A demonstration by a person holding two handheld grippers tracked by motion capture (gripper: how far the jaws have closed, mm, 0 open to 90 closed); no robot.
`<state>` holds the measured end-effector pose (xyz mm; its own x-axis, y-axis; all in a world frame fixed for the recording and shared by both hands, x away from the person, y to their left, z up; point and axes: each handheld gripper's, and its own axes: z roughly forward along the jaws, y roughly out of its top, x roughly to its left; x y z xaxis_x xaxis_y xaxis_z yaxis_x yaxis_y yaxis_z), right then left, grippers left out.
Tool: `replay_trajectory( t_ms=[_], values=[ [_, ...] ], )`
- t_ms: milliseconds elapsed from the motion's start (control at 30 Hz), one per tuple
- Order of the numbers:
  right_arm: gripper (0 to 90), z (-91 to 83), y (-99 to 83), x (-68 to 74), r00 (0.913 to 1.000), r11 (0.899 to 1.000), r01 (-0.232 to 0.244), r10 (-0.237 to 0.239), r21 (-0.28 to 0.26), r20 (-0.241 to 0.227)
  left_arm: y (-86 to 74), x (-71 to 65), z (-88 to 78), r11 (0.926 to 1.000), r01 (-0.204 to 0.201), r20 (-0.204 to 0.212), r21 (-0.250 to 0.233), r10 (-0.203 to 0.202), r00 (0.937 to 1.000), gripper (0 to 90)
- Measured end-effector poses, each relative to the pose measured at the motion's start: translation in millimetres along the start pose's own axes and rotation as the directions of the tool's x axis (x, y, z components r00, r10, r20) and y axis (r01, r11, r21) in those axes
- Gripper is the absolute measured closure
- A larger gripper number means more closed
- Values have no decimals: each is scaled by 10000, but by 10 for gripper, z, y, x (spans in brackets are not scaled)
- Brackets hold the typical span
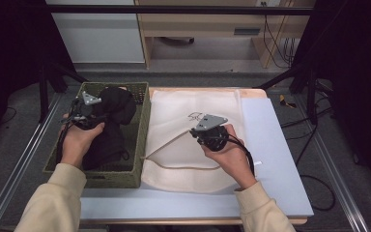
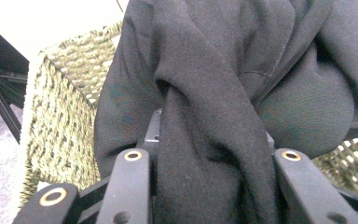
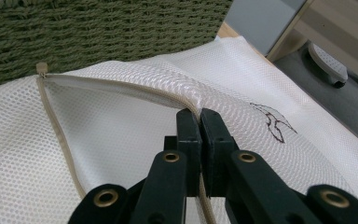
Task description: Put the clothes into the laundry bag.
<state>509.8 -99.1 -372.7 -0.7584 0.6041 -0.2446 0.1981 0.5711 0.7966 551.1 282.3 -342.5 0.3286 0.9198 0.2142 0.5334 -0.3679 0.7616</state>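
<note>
A black garment [image 1: 111,118] bulges out of the green woven basket [image 1: 142,116] at the table's left. My left gripper [image 1: 94,112] is shut on a thick fold of this black garment [image 2: 214,140], which hangs bunched between the two jaws, with the basket [image 2: 60,107] behind it. A white mesh laundry bag [image 1: 193,140] lies flat at the table's middle, its mouth facing the basket. My right gripper [image 1: 204,135] is shut on the beige-trimmed upper edge of the bag [image 3: 135,93] and holds that edge a little above the lower layer.
The basket's green wall [image 3: 98,28] stands just beyond the bag's mouth. The bag rests on a pale blue board [image 1: 270,159] with bare room at its right and front. A cable [image 1: 251,157] trails from the right gripper. Metal rails run along both table sides.
</note>
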Motion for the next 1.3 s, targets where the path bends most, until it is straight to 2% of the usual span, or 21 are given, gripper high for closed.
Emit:
replay_trajectory(
  t_ms=[100, 233, 467, 500, 567, 667, 700, 767, 833, 900, 1000, 1067, 1133, 1167, 1233, 1300],
  values=[
    [875, 0, -4, -4, 10000, 10000, 16, -16, -13, -14, 45, -13, -115, 9978, 31, -237, -661, -46, 9997, 626],
    [875, 2, -10, -13, 10000, 10000, -60, 60, -33, -27, 139, -22, -287, 9946, 318, 78, -985, -311, 9995, 625],
    [875, 5, -21, -21, 9999, 9999, -145, 144, -79, -85, 333, -176, -611, 9874, -322, 261, -1548, 366, 9990, 625],
    [875, 3, -22, -23, 9998, 9998, -166, 165, -92, -83, 333, -176, -611, 9874, -322, 261, -1548, 366, 9990, 625],
    [875, -2, -22, -27, 9998, 9998, -166, 165, -113, -100, 394, -255, -724, 9820, -469, 414, -1832, 553, 9976, 624],
    [875, -9, -22, -32, 9998, 9997, -192, 191, -154, -84, 416, -305, -771, 9802, -579, 541, -1895, 693, 9961, 624],
    [875, -10, -22, -32, 9998, 9997, -198, 197, -157, -83, 428, -360, -806, 9783, -750, 582, -1929, 877, 9944, 624],
    [875, -11, -22, -33, 9998, 9997, -203, 202, -154, -84, 432, -386, -822, 9776, -844, 644, -1927, 984, 9931, 624],
    [875, -9, -25, -41, 9996, 9995, -255, 253, -184, -97, 444, -428, -851, 9722, -1054, 680, -2093, 1220, 9902, 624],
    [875, -12, -31, -52, 9993, 9991, -346, 343, -229, -123, 445, -481, -894, 9721, -1051, 836, -2096, 1249, 9886, 624],
    [875, -9, -31, -63, 9989, 9988, -427, 422, -240, -189, 448, -576, -983, 9668, -1226, 1114, -2241, 1504, 9823, 624],
    [875, 2, -26, -70, 9988, 9987, -443, 437, -236, -238, 447, -606, -1009, 9652, -1255, 1174, -2295, 1554, 9808, 624],
    [875, 7, -21, -86, 9982, 9983, -508, 499, -276, -340, 449, -681, -1080, 9607, -1384, 1358, -2408, 1745, 9752, 624],
    [875, 6, -17, -94, 9979, 9981, -556, 546, -275, -359, 449, -681, -1080, 9607, -1384, 1358, -2408, 1745, 9752, 624],
    [875, 7, -6, -112, 9975, 9978, -600, 589, -287, -387, 464, -743, -1122, 9587, -1436, 1597, -2456, 1861, 9695, 624],
    [875, 4, 16, -132, 9971, 9976, -644, 632, -273, -413, 469, -765, -1131, 9587, -1439, 1669, -2454, 1880, 9679, 624]
  ],
)
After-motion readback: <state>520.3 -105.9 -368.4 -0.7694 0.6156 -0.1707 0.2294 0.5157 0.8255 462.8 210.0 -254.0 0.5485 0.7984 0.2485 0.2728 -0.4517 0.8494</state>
